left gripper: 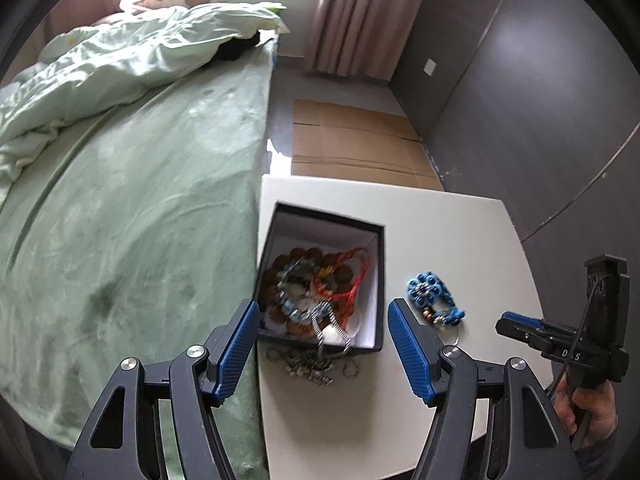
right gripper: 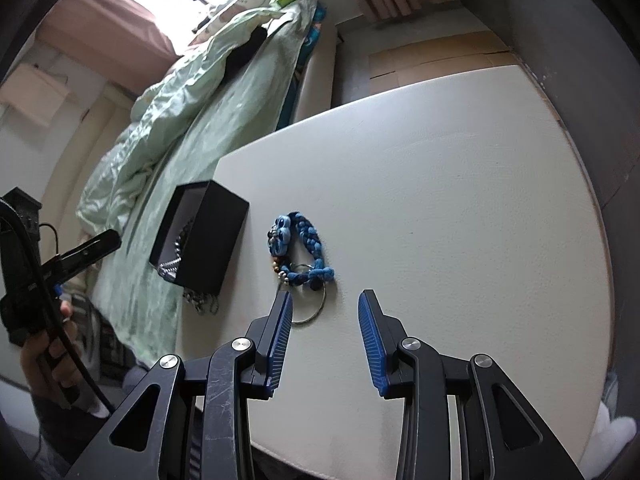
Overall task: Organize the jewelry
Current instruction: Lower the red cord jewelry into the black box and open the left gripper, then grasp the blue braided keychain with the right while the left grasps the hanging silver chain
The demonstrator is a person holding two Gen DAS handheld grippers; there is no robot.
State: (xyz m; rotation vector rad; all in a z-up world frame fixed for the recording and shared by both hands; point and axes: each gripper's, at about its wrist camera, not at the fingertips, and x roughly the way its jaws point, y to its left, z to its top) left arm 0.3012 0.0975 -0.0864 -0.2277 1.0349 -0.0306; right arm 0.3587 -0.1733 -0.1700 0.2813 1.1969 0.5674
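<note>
A black box (left gripper: 379, 280) with a white lining stands at the left edge of the white table (left gripper: 460, 240). It holds brown bead bracelets, a bluish one and a red cord (left gripper: 356, 276). A silver chain (left gripper: 320, 366) hangs over its near wall onto the table. My left gripper (left gripper: 322, 305) hovers open over that wall, with no pad touching the chain. To the right of the box lies a blue braided charm (left gripper: 430, 296) (right gripper: 304, 246) with a metal ring (right gripper: 316, 312). My right gripper (right gripper: 325, 294) stands open just above the ring, gripping nothing. It also shows in the left wrist view (left gripper: 516, 326).
A bed with a green sheet (left gripper: 140, 208) and a rumpled quilt runs along the table's left edge. Flat cardboard (left gripper: 352, 148) lies on the floor beyond the table. A dark wall (left gripper: 520, 100) bounds the right side. A person's hand (right gripper: 52, 356) holds the left gripper's handle.
</note>
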